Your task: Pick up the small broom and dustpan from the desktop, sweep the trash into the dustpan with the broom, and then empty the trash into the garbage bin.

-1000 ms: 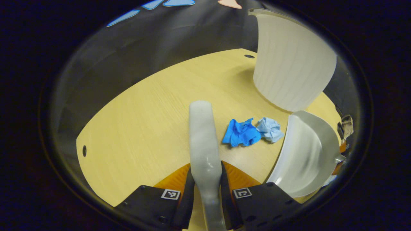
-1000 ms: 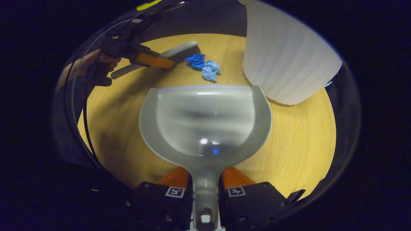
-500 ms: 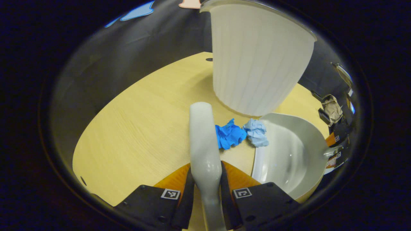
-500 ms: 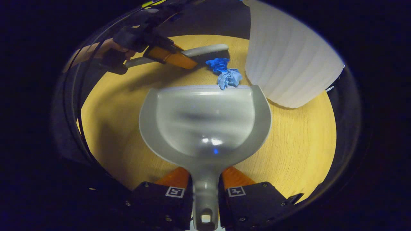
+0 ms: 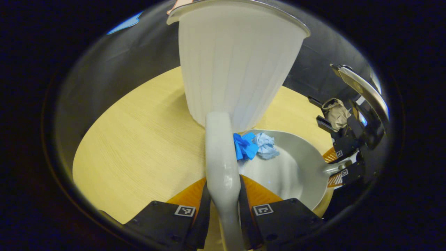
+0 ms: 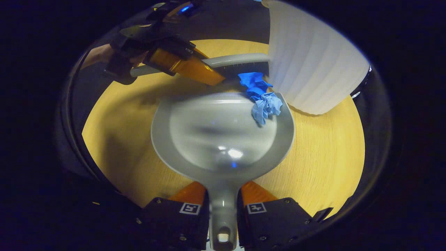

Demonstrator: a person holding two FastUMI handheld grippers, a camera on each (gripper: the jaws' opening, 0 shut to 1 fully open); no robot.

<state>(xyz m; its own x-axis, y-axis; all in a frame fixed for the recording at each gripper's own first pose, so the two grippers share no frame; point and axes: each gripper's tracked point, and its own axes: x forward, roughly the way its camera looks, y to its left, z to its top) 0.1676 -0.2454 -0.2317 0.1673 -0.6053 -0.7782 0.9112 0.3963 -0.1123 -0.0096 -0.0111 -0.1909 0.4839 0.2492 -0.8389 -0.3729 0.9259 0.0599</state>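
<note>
Left fingers (image 5: 208, 209) clamp broom (image 5: 219, 146); right fingers (image 6: 246, 212) clamp dustpan (image 6: 216, 139) (trash inside).

Two crumpled wads of trash: one dark blue wad (image 5: 245, 147) and one pale blue wad (image 5: 266, 145); one broom (image 5: 219, 146), one dustpan (image 6: 223, 132) and one white garbage bin (image 5: 237, 66). Two grippers: the left gripper (image 5: 223, 209) and the right gripper (image 6: 223, 212); one wooden desktop (image 5: 139, 139) under it all.
</note>
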